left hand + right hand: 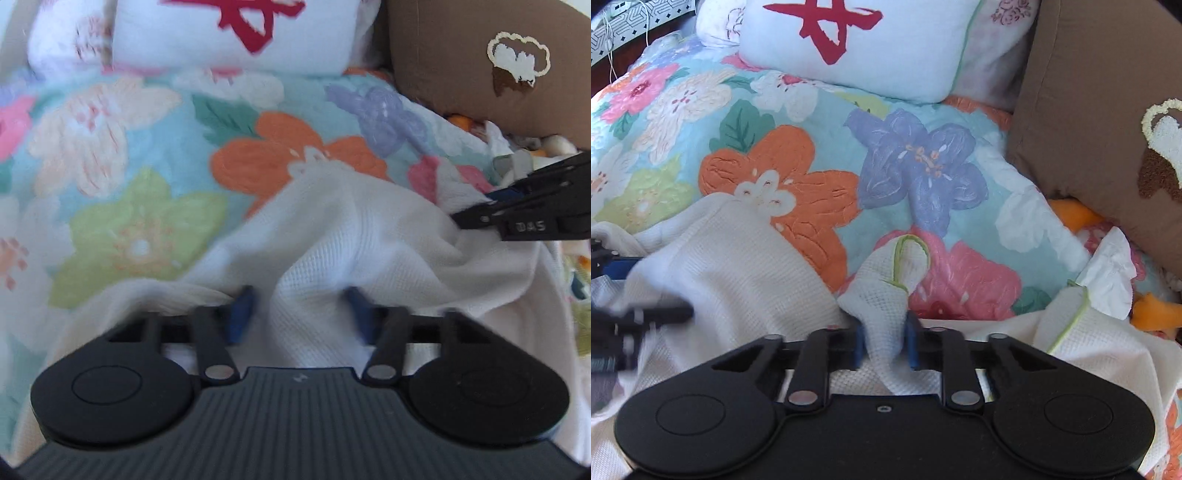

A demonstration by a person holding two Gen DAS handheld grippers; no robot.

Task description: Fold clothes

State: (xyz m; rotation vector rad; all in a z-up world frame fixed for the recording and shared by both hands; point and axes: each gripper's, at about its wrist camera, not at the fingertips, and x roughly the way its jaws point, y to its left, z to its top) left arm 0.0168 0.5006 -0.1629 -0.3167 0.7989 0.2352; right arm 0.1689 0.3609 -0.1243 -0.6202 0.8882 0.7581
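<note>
A white waffle-knit garment (332, 229) lies crumpled on a floral quilt. In the left wrist view my left gripper (301, 314) has a raised ridge of this cloth bunched between its blue pads (242, 314), which press on it. My right gripper (885, 347) pinches another fold of the garment (731, 266); a corner with thin green trim (912, 243) sticks up past its pads. The right gripper's black fingers (480, 218) reach in at the right edge of the left view, on the cloth. The left gripper (665, 314) shows blurred at the left of the right view.
The floral quilt (147, 155) covers the bed. A white pillow with a red mark (857, 40) lies at the back. A brown cushion (1089, 122) with an embroidered patch stands at the right. A crumpled white tissue (1108, 273) lies below it.
</note>
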